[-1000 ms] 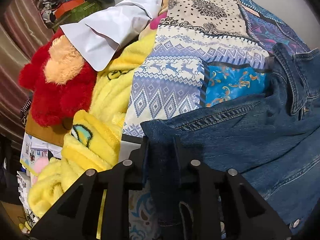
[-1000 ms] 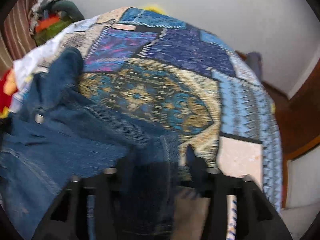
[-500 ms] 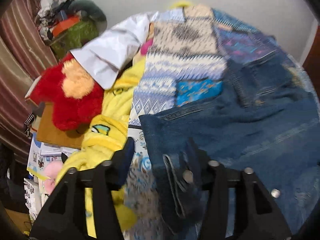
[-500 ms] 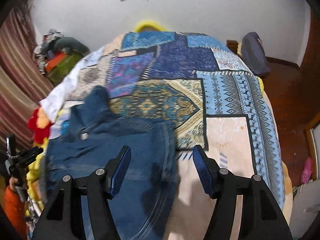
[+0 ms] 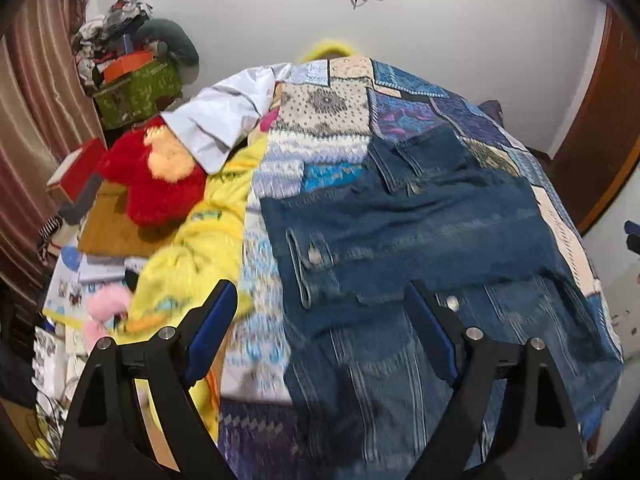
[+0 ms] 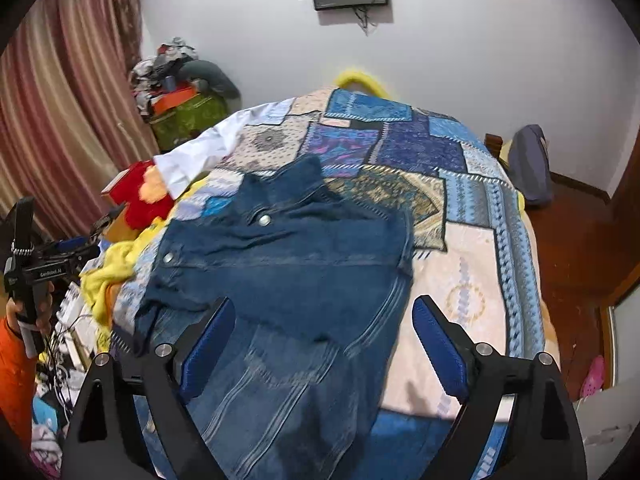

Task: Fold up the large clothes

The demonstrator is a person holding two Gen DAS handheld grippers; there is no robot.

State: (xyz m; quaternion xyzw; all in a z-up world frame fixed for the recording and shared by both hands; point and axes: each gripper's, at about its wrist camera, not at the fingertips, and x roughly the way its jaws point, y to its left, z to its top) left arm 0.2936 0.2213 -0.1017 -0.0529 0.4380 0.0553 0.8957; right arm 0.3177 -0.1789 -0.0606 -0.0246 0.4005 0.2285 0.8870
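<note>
You are between folds: the denim jacket [image 6: 288,280] lies spread on the bed [image 6: 472,280], collar toward the wall, its near hem hanging toward you over the bed's edge. Neither tool has cloth in it. Your left hand-held gripper [image 5: 324,320] is released, its jaws opening, with nothing between the blue pads; the jacket only shows through the gap from below. Your right hand-held gripper [image 6: 324,344] is the same: jaws opening, nothing pinched, the denim beneath it untouched.

One fold looks made, since a doubled layer crosses the jacket's middle and ends in a soft horizontal edge. Judging by that, the next move calls for a fresh pair of grips, most likely on the near hem or on the two side edges, so the cloth can be carried over toward the collar. Take both corners evenly or the layer will skew.

The denim is thick, stiff and dark blue with pale faded streaks near the hem. It has metal snaps, raised seams and a buttoned flap pocket. It should hold a crease but resist a tight fold. Under the jacket, the patchwork quilt [image 6: 400,148] is thin, smooth and flat. To the jacket's left lie a fluffy yellow blanket [image 5: 200,240] and a red plush toy [image 5: 156,188], both soft and bulky; keep the sleeve clear of them.
</note>
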